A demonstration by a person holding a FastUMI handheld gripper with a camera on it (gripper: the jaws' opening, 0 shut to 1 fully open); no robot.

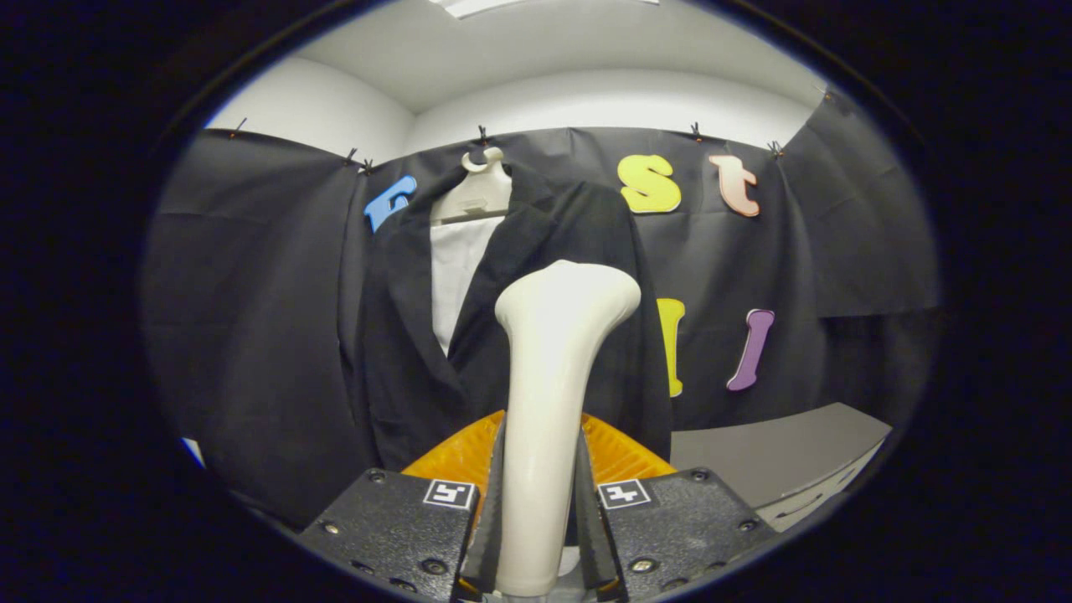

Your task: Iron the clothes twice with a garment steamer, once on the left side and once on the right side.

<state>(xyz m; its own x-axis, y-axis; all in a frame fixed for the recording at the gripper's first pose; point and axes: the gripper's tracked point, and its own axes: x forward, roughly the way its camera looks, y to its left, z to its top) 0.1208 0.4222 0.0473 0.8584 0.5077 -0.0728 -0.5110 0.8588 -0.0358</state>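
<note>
Your fingers [536, 511] are clamped on the steamer [557, 377] handle, black jacket [553, 251] hanging just beyond them. Loosen up and that head could twist, missing a side.

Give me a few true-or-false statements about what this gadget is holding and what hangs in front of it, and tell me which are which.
1. The gripper has both fingers pressed on the handle of the white garment steamer. True.
2. The steamer lies flat on the grey table. False: it stands upright between the fingers, its head raised toward the clothes.
3. A black jacket hangs on a white hanger beyond the steamer. True.
4. The jacket is buttoned shut. False: it hangs open, with a white shirt showing inside.
5. The steamer head points at the jacket's right-hand front panel as seen here. True.
</note>
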